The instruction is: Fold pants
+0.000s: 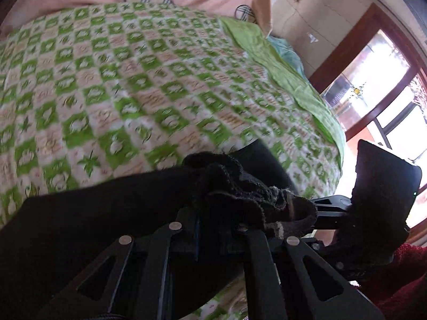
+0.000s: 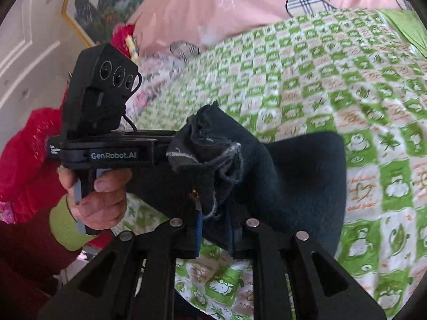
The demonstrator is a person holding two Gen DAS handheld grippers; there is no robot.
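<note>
The dark pants [image 1: 80,226] hang above a bed, held by both grippers close together. My left gripper [image 1: 213,221] is shut on a bunched, frayed edge of the pants [image 1: 240,186]. My right gripper [image 2: 213,221] is shut on the same dark pants [image 2: 293,173], with a frayed edge bunched above its fingers. The left gripper's body [image 2: 106,149] shows in the right wrist view, held by a hand, its tip buried in the cloth. The right gripper's body [image 1: 381,186] shows at the right of the left wrist view.
A green-and-white patterned bedspread [image 1: 133,80] lies under the pants. A pink quilt [image 2: 240,8] with plaid shapes lies at the head. A window [image 1: 387,93] stands beyond the bed's edge. A framed picture [image 2: 106,2] hangs on the wall. The person wears red sleeves [image 2: 26,160].
</note>
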